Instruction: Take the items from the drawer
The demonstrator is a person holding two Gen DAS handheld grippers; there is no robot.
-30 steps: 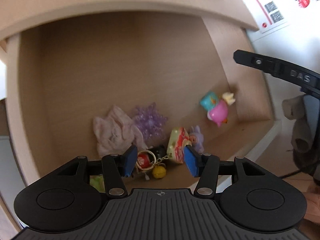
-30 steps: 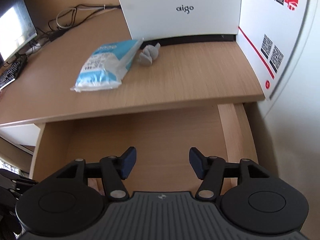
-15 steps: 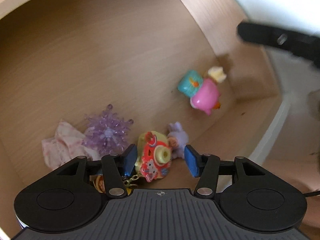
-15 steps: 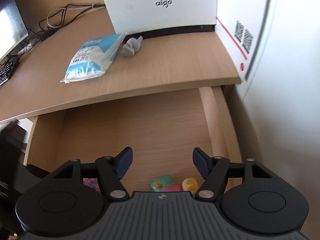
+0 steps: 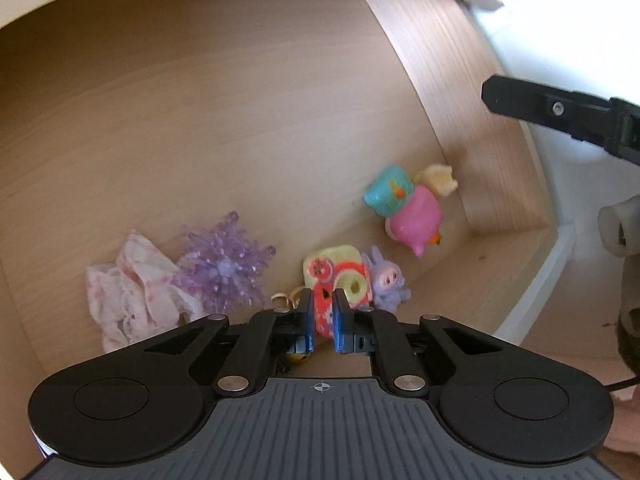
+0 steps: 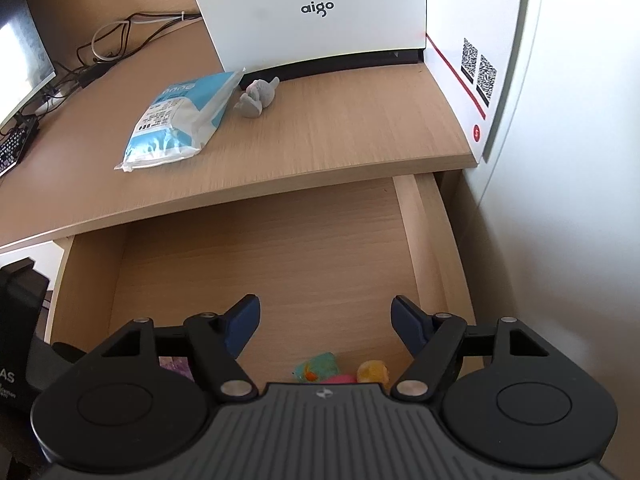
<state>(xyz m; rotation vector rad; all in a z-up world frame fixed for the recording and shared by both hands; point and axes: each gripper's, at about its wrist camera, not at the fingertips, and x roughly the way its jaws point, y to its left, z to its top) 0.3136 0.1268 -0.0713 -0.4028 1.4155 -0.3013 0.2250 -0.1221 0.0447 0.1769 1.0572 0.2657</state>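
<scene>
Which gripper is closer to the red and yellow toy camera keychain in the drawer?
Left. The left gripper has its jaws closed on the red and yellow toy camera keychain at the drawer's front. The right gripper hovers open above the wooden drawer, holding nothing.

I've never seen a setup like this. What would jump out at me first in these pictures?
Probably the left claw, pinched shut on a red and yellow toy keychain at the near edge of the open wooden drawer. Around it lie bright trinkets: a spiky purple ornament to the left and a pink and teal figure near the right wall. The right claw hangs open and empty above the drawer, below a desk holding a blue packet.
</scene>
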